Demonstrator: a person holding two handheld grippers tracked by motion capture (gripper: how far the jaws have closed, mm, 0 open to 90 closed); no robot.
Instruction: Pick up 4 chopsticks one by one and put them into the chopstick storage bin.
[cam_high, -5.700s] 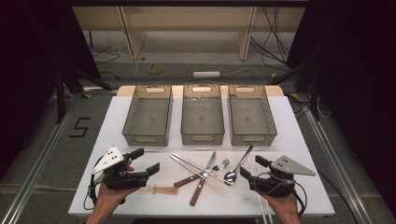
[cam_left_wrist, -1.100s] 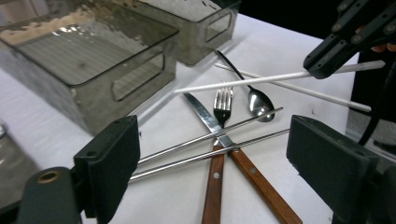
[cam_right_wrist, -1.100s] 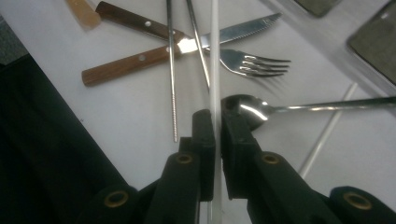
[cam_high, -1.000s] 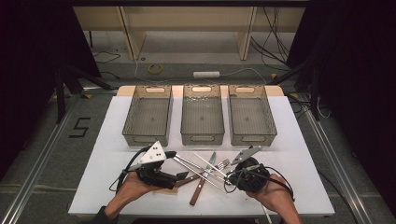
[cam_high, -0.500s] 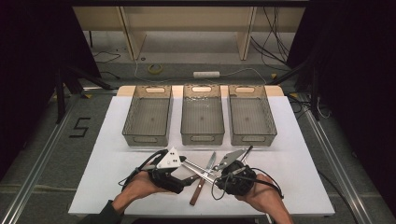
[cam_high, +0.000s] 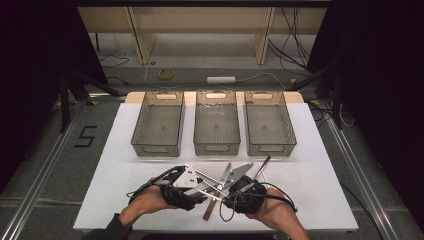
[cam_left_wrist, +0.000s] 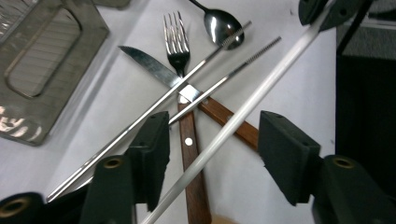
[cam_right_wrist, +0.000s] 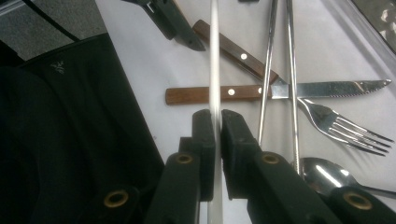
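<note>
A white chopstick (cam_right_wrist: 215, 56) is clamped between the pads of my right gripper (cam_right_wrist: 215, 116), which is shut on it. The stick runs on across the cutlery pile and passes between the jaws of my left gripper (cam_left_wrist: 217, 135). Those jaws have just been closing, but both pads still stand clear of the white chopstick (cam_left_wrist: 243, 114). In the high view the left gripper (cam_high: 197, 192) and right gripper (cam_high: 236, 194) sit close together at the table's front middle.
Under the stick lie a wooden-handled knife (cam_left_wrist: 149, 65), a fork (cam_left_wrist: 177, 42), a spoon (cam_left_wrist: 222, 25) and two metal chopsticks (cam_left_wrist: 140, 121). Three grey bins (cam_high: 155, 148) (cam_high: 216, 148) (cam_high: 271, 148) stand in a row behind them on the white table (cam_high: 320, 165).
Both hands have moved inward towards each other over the cutlery. The left gripper's jaws have narrowed around the white chopstick that the right gripper holds.
</note>
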